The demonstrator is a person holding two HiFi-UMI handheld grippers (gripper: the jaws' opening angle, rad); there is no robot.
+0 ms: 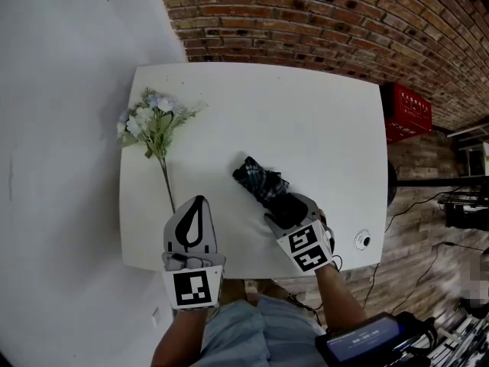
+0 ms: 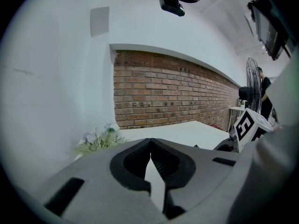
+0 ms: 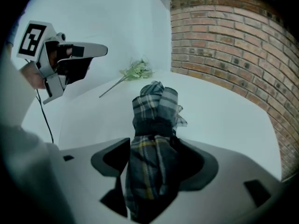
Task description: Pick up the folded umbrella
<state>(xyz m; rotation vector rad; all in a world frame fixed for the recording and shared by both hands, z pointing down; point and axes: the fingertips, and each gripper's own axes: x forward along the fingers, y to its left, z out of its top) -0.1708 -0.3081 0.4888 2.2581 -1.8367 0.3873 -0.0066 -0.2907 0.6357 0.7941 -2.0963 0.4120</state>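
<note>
The folded umbrella (image 1: 260, 180), dark plaid fabric, lies on the white table (image 1: 321, 113) near its front edge. My right gripper (image 1: 286, 205) comes at its near end from the front. In the right gripper view the umbrella (image 3: 154, 106) fills the gap of the right gripper (image 3: 152, 157), and both jaws touch its fabric. My left gripper (image 1: 200, 199) rests to the left, over the table's front edge, apart from the umbrella. The left gripper (image 2: 150, 143) is shut, tips meeting, with nothing between them.
A bunch of artificial flowers (image 1: 153, 125) lies at the table's left, its stem running toward my left gripper. A round cable hole (image 1: 362, 240) sits at the front right corner. A red crate (image 1: 409, 112) stands on the floor to the right, by the brick wall (image 1: 344, 21).
</note>
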